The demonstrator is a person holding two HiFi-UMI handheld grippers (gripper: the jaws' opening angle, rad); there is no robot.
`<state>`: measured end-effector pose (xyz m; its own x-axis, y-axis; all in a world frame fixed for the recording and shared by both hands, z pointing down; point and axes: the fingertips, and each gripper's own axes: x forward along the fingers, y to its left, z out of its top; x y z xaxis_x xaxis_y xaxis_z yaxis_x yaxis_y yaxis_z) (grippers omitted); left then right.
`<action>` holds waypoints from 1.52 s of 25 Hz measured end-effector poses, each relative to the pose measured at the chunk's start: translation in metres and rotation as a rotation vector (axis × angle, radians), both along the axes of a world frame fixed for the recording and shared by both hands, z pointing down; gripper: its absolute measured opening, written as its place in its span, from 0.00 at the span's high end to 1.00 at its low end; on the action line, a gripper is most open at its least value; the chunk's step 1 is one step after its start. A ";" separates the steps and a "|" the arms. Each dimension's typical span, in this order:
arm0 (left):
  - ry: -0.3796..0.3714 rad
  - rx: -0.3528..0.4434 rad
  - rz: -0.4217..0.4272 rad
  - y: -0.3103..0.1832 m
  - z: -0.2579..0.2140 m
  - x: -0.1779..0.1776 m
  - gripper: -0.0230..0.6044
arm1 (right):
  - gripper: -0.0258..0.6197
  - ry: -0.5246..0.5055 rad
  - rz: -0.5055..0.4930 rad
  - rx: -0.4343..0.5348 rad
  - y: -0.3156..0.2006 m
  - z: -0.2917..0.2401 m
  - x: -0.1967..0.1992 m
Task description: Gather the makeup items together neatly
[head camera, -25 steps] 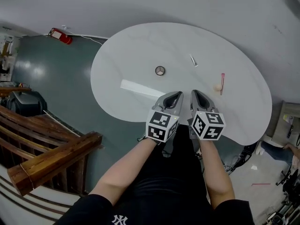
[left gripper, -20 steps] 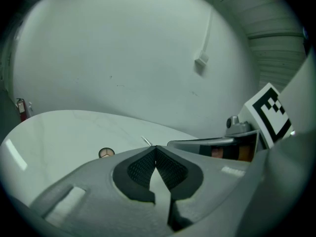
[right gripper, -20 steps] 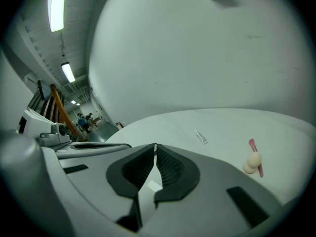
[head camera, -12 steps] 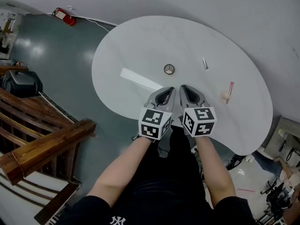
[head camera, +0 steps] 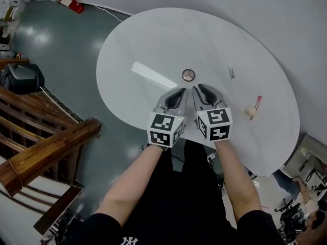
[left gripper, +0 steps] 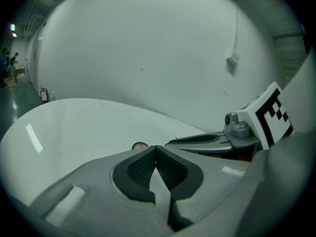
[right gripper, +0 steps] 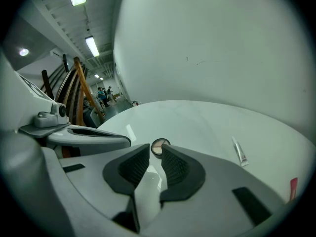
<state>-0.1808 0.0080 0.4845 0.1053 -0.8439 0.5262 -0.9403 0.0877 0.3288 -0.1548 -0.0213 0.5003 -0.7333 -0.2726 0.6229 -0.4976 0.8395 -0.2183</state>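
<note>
A round compact (head camera: 188, 75) lies near the middle of the white oval table (head camera: 133, 40). To its right lie a small silver tube (head camera: 231, 71) and, further right, a pink stick with a beige sponge (head camera: 254, 106). Both grippers hover side by side just short of the compact. My left gripper (head camera: 182, 91) is shut, its pads meeting at the tip (left gripper: 156, 148), with the compact (left gripper: 140, 145) just beyond. My right gripper (head camera: 196, 88) has just been opening; a narrow gap (right gripper: 155, 152) shows with nothing in it. Past it lie the compact (right gripper: 159, 145), tube (right gripper: 240, 151) and pink stick (right gripper: 292, 187).
A wooden stair railing (head camera: 46, 152) runs at the lower left of the table. A red fire extinguisher (head camera: 70, 2) lies on the floor at the far left, and a dark bag (head camera: 23, 78) sits near the stairs. A grey wall rises behind the table.
Both grippers have moved forward over the table's near edge and now sit close to the compact. The head view has shifted with them.
</note>
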 end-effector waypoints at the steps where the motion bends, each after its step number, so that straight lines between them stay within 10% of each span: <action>1: 0.000 -0.005 -0.008 -0.001 0.003 -0.003 0.95 | 0.82 0.008 -0.009 -0.004 -0.001 0.005 -0.003; 16: 0.016 -0.064 -0.067 -0.003 0.036 -0.023 0.95 | 0.61 0.155 -0.087 0.007 -0.014 0.057 -0.023; 38: 0.021 -0.061 -0.072 0.008 0.032 -0.031 0.95 | 0.62 0.205 -0.059 0.035 -0.022 0.058 -0.039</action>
<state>-0.2122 0.0157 0.5162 0.0569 -0.8161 0.5750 -0.9237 0.1756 0.3406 -0.1937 -0.0437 0.5585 -0.6073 -0.2570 0.7518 -0.4781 0.8739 -0.0875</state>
